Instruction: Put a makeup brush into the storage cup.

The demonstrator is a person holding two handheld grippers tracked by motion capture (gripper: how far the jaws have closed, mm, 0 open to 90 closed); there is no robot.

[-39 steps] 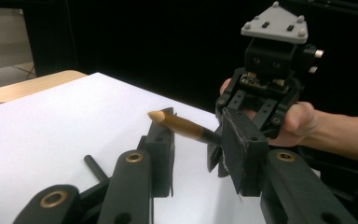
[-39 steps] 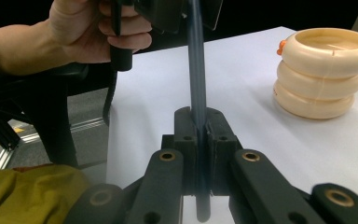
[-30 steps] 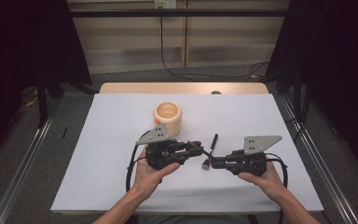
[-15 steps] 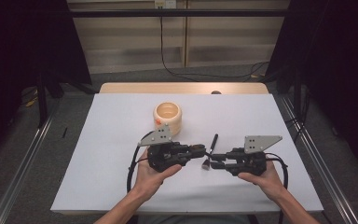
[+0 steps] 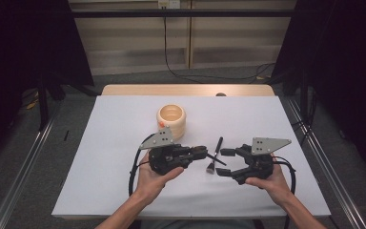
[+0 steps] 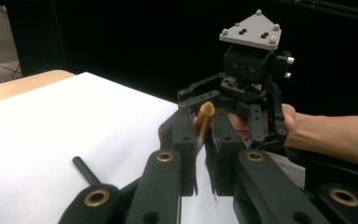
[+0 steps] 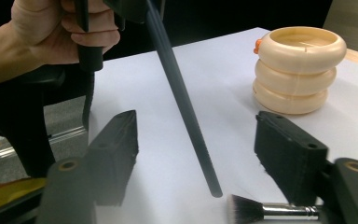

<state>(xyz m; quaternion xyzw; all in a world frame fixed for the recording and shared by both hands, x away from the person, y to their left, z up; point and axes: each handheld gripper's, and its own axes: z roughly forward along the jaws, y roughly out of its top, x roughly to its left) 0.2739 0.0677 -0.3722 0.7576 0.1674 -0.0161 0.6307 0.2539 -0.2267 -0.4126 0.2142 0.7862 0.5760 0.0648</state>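
My left gripper is shut on a slim dark stick that reaches across toward my right gripper. Along the left gripper's jaws the stick's far end looks tan. My right gripper has just been opening; the stick runs between its spread jaws without touching the pads. A makeup brush lies flat on the white table cover, its bristles just below the right jaws. A cream ringed holder stands upright behind the left gripper.
The white cover spans the table, with a wooden strip at the far edge. Dark floor and metal rails flank both sides. Cables loop from each gripper toward the person's wrists.
The right gripper's jaws have spread apart off the dark stick, which stays in the left gripper. Neither hand has shifted.
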